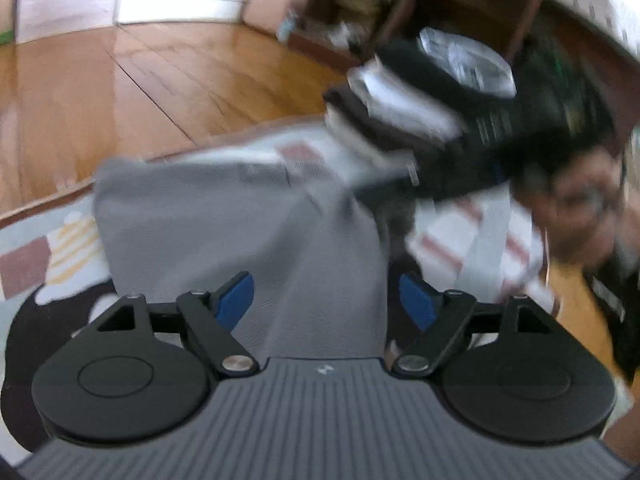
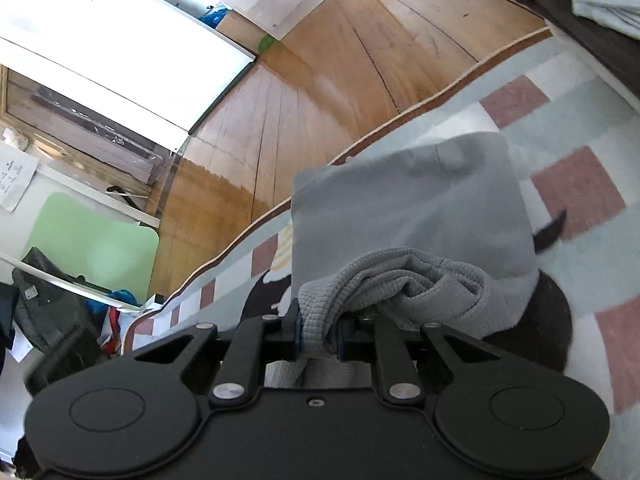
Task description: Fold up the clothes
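Right gripper [image 2: 318,340] pinches my bunched grey garment [image 2: 412,216]; left gripper [image 1: 326,304] gapes. Soft, limp; I'd take corners.

No readable text anywhere. Small white emblem mark [image 1: 322,369] on the ribbed grey body of the left gripper, shape unclear, no letters. White sheet of paper [image 2: 14,174] on the wall at far left of the right wrist view carries dark handwriting-like marks, too small to read. Blurred black device with a printed block of pale lines [image 1: 494,126] in the left wrist view, motion blur, illegible
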Demonstrator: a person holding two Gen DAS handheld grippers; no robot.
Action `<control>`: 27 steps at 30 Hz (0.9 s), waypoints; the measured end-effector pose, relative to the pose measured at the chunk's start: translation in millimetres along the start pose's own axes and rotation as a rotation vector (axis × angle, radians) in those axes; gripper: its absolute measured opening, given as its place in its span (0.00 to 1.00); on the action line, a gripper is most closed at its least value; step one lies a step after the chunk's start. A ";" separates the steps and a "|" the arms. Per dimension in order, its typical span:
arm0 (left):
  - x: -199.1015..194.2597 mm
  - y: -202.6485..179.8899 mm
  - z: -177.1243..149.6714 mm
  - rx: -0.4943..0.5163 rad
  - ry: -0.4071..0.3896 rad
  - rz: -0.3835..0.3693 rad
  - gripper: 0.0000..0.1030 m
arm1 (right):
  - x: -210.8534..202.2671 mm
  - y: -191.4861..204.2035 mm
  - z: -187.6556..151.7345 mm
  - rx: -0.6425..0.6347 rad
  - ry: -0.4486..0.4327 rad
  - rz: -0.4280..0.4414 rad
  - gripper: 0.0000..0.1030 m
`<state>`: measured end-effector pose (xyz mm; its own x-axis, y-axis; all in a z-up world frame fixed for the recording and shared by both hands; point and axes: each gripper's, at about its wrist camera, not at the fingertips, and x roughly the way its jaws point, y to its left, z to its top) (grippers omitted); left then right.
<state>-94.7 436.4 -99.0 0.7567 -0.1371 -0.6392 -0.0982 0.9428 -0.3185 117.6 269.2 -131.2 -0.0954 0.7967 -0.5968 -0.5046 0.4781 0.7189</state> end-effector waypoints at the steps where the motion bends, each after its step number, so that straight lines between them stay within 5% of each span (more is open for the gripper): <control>1: 6.1 -2.2 -3.4 0.014 0.036 -0.003 0.78 | -1.9 -0.6 3.1 -0.004 0.001 -0.008 0.18; 5: 28.4 -8.4 -15.6 0.081 0.151 0.011 0.77 | -1.7 7.1 11.4 -0.076 0.027 -0.075 0.18; 6: 34.0 -8.5 -18.1 0.106 0.186 0.046 0.57 | -3.3 7.2 13.4 -0.075 0.024 -0.066 0.18; 7: 38.6 -8.8 -19.1 0.146 0.231 0.114 0.19 | -4.7 7.2 15.3 -0.073 0.021 -0.058 0.18; 8: 39.0 -7.5 -18.0 0.179 0.249 0.171 0.16 | -4.1 7.0 16.7 -0.074 0.017 -0.052 0.18; 14: 15.9 33.1 45.3 0.115 0.130 0.182 0.15 | -17.1 1.7 27.0 -0.066 -0.042 -0.081 0.17; 17: 27.3 72.7 71.7 -0.005 0.061 0.118 0.19 | -14.9 -9.2 50.1 -0.009 -0.049 -0.085 0.17; 20: 52.8 109.3 68.6 -0.149 0.022 0.124 0.30 | 5.1 -25.3 82.6 0.034 -0.042 -0.095 0.19; 22: 74.7 129.2 59.3 -0.231 0.039 0.174 0.55 | 29.1 -42.3 100.4 0.040 0.012 -0.118 0.20; 24: 85.1 144.0 50.2 -0.284 0.034 0.169 0.55 | 51.6 -59.4 114.6 0.036 0.065 -0.149 0.20; 27: 70.5 159.3 41.3 -0.362 -0.067 0.084 0.55 | 52.2 -84.4 115.9 0.129 0.075 -0.077 0.24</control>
<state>-30.3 589.5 -165.9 0.7756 -0.0324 -0.6304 -0.3749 0.7799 -0.5013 254.7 313.4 -181.7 -0.1271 0.7283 -0.6734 -0.3989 0.5840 0.7070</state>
